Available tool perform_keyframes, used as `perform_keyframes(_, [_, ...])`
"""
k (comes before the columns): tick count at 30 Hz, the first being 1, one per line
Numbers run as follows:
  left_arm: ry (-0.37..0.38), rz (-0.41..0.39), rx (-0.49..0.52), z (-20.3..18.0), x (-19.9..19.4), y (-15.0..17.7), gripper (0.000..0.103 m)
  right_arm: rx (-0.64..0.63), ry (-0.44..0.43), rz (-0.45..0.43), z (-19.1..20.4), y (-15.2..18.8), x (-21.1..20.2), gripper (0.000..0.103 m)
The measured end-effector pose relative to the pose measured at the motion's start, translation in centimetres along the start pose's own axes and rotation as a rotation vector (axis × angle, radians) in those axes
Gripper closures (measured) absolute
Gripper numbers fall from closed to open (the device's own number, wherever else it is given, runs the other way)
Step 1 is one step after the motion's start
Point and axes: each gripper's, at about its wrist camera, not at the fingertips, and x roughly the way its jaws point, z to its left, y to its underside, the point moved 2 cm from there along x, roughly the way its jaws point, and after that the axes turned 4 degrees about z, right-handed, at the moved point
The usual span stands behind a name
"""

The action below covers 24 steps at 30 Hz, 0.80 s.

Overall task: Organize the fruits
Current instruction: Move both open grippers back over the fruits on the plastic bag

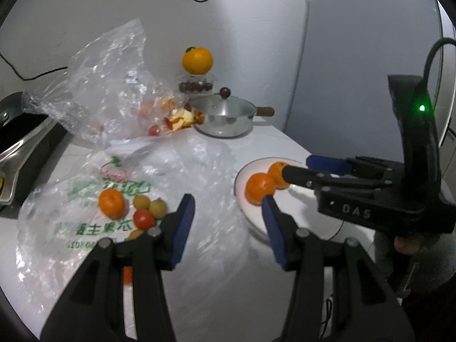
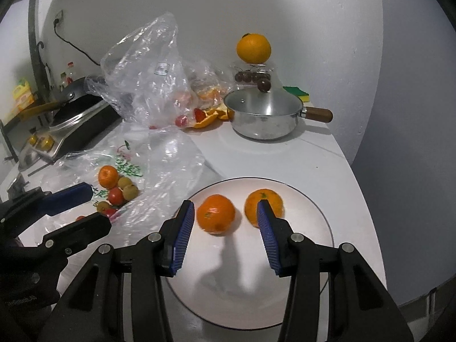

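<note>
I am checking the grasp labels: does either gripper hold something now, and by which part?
Nothing is held. The left gripper and the right gripper both stand open and empty; two tangerines lie free on the plate.

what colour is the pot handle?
Dark brown, wood-look, on the steel pot handle; clearest in the right wrist view.

Left black two-finger gripper with blue ribbed pads (image 1: 228,208) points forward and down, jaws parted, nothing between the pads. Right black two-finger gripper with blue ribbed pads (image 2: 225,213) tilts downward too, jaws apart and gripping nothing. From the left wrist view it reaches in sideways, a green light glowing on its upright handle, with the person's fingers (image 1: 406,245) wrapped below.
</note>
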Motion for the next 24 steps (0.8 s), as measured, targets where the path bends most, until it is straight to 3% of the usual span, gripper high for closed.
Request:
perform_keyframes(12, [-0.046, 0.008, -0.056, 3.8, -1.8, 2.8, 0.052, -0.052, -0.048, -0.003, 5.0, 1.0, 0.1, 0.055])
perform_keyframes(14, [-0.053, 0.008, -0.065, 4.5, -1.9, 3.2, 0.046, -0.066, -0.056, 0.006, 5.9, 1.1, 0.3, 0.055])
perform_keyframes(15, [-0.054, 0.008, -0.07, 4.8, -1.9, 3.3, 0.034, -0.07, -0.06, 0.008, 6.2, 1.1, 0.3, 0.055])
perform_keyframes(16, [-0.054, 0.005, -0.08, 5.2, -2.1, 3.6, 0.029, -0.075, -0.066, 0.011, 6.6, 1.1, 0.4, 0.055])
perform_keyframes(24, [-0.08, 0.017, -0.113, 7.3, -2.4, 5.0, 0.029, -0.113, -0.092, 0.021, 9.2, 1.5, 0.7, 0.055])
